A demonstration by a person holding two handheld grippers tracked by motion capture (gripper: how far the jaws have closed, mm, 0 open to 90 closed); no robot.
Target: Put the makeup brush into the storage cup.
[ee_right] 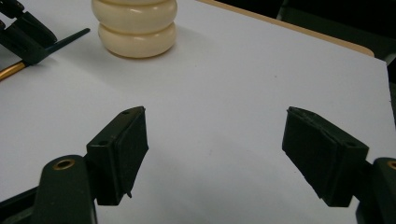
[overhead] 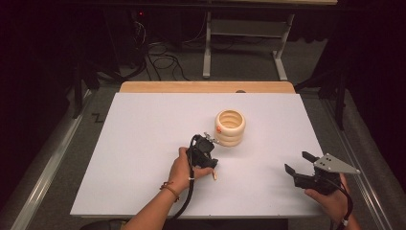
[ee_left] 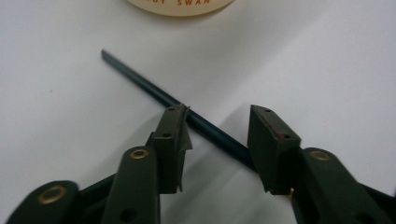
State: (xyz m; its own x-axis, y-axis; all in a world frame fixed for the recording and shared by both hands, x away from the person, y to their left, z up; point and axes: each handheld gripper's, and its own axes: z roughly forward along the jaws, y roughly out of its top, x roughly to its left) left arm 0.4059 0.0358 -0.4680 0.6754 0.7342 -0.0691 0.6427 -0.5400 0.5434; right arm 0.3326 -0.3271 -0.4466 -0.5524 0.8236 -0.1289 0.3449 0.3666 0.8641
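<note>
Left gripper view: left gripper (ee_left: 219, 140) partly open astride the dark pencil (ee_left: 154, 91) lying on the table (ee_left: 70, 116) near the cream holder (ee_left: 180, 7); centre before squeezing, right gripper (ee_right: 215, 149) wide open, empty.

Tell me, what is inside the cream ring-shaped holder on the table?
In the high view, the cream holder looks hollow, with only its pale inner wall visible. Its bottom is hidden by the rim, so small contents cannot be excluded.

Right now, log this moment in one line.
left gripper: open around pencil | right gripper: open, idle | holder: upright
</note>
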